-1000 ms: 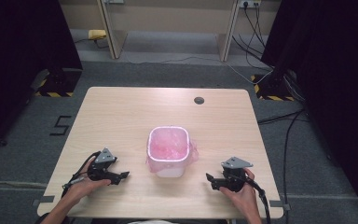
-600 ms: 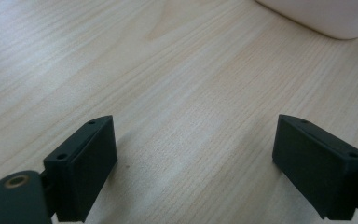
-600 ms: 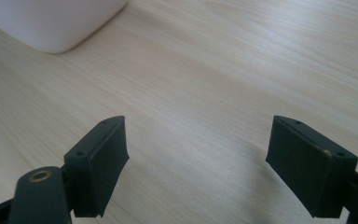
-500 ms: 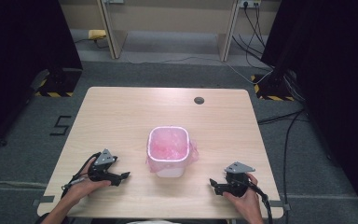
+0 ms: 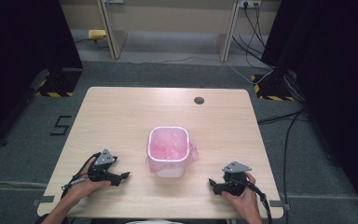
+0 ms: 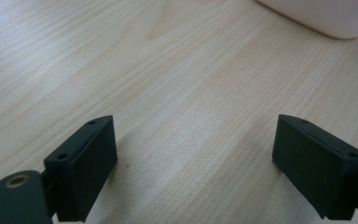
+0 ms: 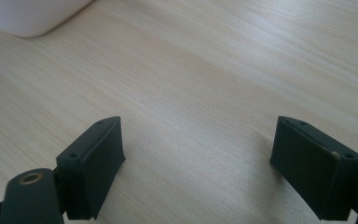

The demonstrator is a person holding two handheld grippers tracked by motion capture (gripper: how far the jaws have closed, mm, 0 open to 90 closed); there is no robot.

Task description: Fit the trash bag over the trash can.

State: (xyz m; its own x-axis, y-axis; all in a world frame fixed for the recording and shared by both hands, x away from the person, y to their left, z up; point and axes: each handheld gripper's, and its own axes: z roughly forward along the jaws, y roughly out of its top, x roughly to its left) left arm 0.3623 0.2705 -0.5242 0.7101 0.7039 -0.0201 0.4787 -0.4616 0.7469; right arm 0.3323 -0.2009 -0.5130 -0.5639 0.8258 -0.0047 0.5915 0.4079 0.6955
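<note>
Grey carpet surrounds your light wooden table (image 5: 121, 112), and dark curtains hang at both sides of the room. On the table, near its middle and a little toward your edge, stands the white bin (image 5: 168, 151) with a pink plastic bag as lining; the bag folds over the rim and hangs down on the right side. A small dark round hole (image 5: 199, 100) sits at the far part of the tabletop.

Your left gripper (image 5: 121, 176) rests on the table to the left of the bin, near it but not touching, with the tips pointing right toward it. In the left gripper view its jaws are spread wide over bare wood with nothing between them, and a corner of the bin (image 6: 326, 16) shows at the top right.

Your right gripper (image 5: 213, 183) lies at the right of the bin, close to the near edge, tips pointing left. Its jaws have just been opening and now are wide apart, with nothing between them. In the right gripper view the bin's base (image 7: 28, 16) appears at the top left.
</note>
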